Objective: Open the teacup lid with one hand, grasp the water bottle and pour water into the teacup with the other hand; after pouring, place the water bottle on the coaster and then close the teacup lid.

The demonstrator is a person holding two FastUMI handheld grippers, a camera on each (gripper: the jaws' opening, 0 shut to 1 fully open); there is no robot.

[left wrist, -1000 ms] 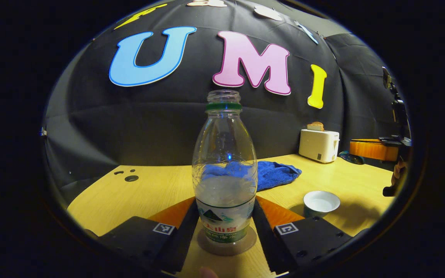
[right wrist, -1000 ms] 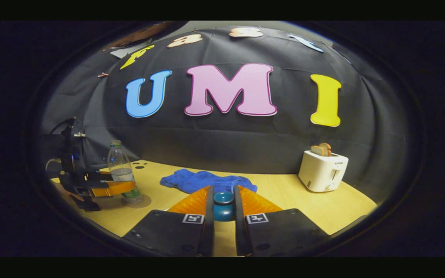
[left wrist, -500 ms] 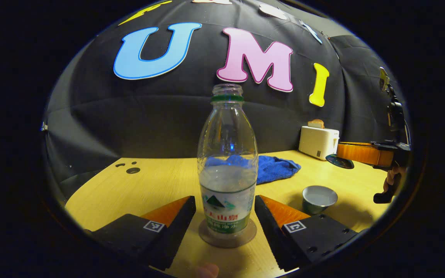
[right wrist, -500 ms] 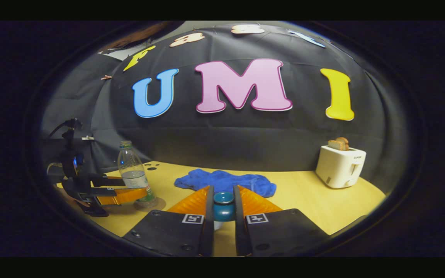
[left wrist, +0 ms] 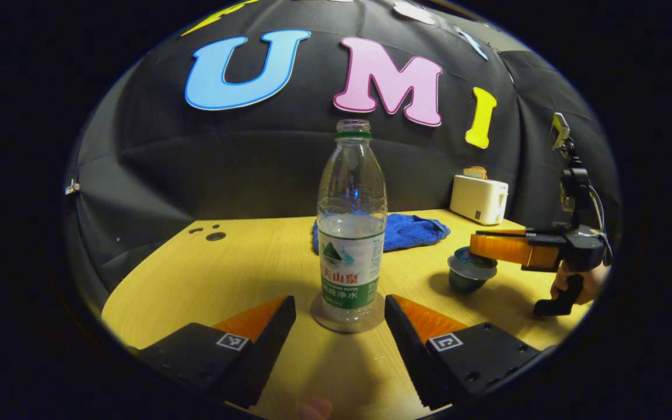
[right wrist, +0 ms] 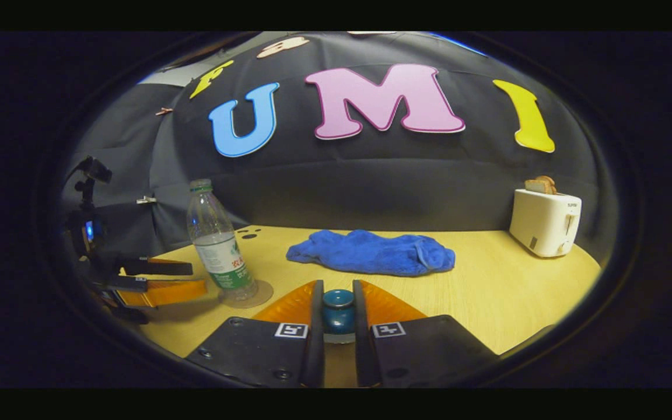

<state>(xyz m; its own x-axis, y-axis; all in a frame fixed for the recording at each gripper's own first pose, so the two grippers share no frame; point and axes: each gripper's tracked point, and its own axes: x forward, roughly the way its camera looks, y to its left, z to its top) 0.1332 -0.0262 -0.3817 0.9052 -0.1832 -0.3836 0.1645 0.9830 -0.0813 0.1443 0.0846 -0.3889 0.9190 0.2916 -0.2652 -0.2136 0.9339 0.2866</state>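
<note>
Wooden worktop (right wrist: 487, 303) bearing a crumpled blue towel (right wrist: 374, 252) near its back edge. White toaster (right wrist: 546, 221) at the far corner, with a slice of bread (right wrist: 540, 185) in its slot. Small dark holes (left wrist: 213, 234) in the worktop.

The wooden table (left wrist: 242, 274) carried a blue cloth (left wrist: 412, 231) near its back edge. Left of the cloth stood the coaster (left wrist: 347, 318); right, the teacup (left wrist: 465, 280); far right, the toaster (left wrist: 479, 199).
</note>
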